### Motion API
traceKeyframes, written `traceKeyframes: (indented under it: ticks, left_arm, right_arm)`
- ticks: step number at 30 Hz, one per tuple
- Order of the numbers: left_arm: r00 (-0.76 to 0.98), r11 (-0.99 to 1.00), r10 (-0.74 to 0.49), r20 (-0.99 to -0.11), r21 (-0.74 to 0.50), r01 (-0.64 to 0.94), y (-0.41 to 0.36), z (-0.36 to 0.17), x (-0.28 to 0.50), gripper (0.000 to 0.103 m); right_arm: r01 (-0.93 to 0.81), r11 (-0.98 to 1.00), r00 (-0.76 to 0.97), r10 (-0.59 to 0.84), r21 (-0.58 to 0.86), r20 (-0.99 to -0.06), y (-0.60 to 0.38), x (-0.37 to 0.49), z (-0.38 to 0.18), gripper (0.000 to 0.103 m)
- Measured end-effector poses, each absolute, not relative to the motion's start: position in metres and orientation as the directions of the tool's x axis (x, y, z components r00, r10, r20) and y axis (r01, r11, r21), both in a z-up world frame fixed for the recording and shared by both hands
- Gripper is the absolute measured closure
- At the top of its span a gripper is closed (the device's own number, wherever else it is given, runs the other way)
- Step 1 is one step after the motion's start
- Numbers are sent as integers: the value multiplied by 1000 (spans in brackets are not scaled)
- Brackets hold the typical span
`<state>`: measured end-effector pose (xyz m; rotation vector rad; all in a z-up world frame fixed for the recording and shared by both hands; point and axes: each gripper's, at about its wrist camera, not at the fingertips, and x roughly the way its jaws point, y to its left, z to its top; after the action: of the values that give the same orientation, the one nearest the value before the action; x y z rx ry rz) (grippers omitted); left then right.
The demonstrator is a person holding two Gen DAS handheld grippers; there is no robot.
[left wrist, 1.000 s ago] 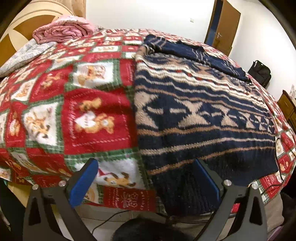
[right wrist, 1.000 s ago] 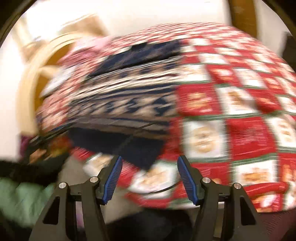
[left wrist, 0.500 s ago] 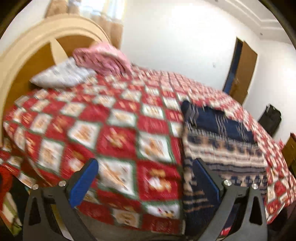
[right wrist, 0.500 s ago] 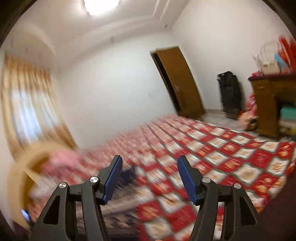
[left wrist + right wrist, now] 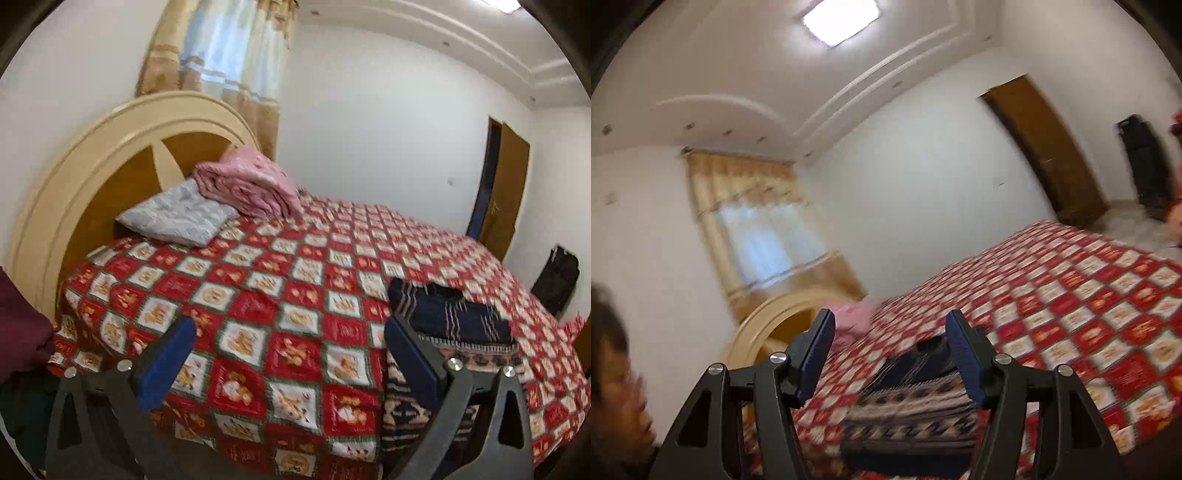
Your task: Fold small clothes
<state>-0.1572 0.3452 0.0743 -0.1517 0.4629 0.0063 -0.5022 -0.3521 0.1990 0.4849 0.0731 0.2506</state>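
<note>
— Both grippers have lifted away from the navy-and-beige patterned knit sweater since a second ago, when they hung low at the bed's near edge. The sweater now lies below and ahead of them, on the red-and-white checked teddy-bear bedspread.

— And the jaws?

— Spread, both of them. The left gripper has nothing but bedspread showing between its blue pads. The right gripper has just been opening wider, and nothing is clamped in it (the sweater only shows through the gap, lower down).

— Where does the sweater sit for the next grab?

— From the left gripper, ahead and to its right, the near part partly behind its right finger. From the right gripper, almost straight ahead and below. I'd judge the right one better lined up. The garment looks part-folded, its plain navy part lying over the patterned part at the far end, and its long axis runs away from the grippers across the bed.

— Anything beyond it?

— Well past the sweater, toward the arched cream-and-brown wooden headboard, a grey pillow with a rolled pink blanket on it.
</note>
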Motion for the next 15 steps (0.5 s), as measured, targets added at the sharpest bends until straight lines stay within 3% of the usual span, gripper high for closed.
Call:
traceKeyframes:
  ticks: [1, 2, 5, 9, 12, 15]
  left_arm:
    - [881, 990, -45, -471, -138, -23, 336, 67, -154, 0]
    - [868, 990, -68, -492, -139, -1, 326, 59, -150, 0]
    - [815, 984, -165, -555, -154, 94, 288, 21, -138, 0]
    - [726, 969, -245, -643, -138, 205, 235, -45, -127, 0]
    - [665, 951, -290, -688, -130, 280, 208, -76, -127, 0]
    - [647, 948, -278, -710, -95, 303, 191, -100, -127, 0]
  right_arm:
    - [-207, 868, 964, 260, 451, -57, -343, -496, 188, 17]
    - [-171, 887, 959, 250, 428, -135, -333, -485, 175, 15]
    - [-93, 909, 920, 235, 406, -314, -311, -444, 125, 15]
    - [-23, 871, 780, 322, 490, -536, -283, -364, 31, 15]
    - [-11, 892, 691, 333, 451, -642, -257, -324, -21, 17]
    - [1, 937, 639, 268, 350, -721, -243, -295, -57, 27]
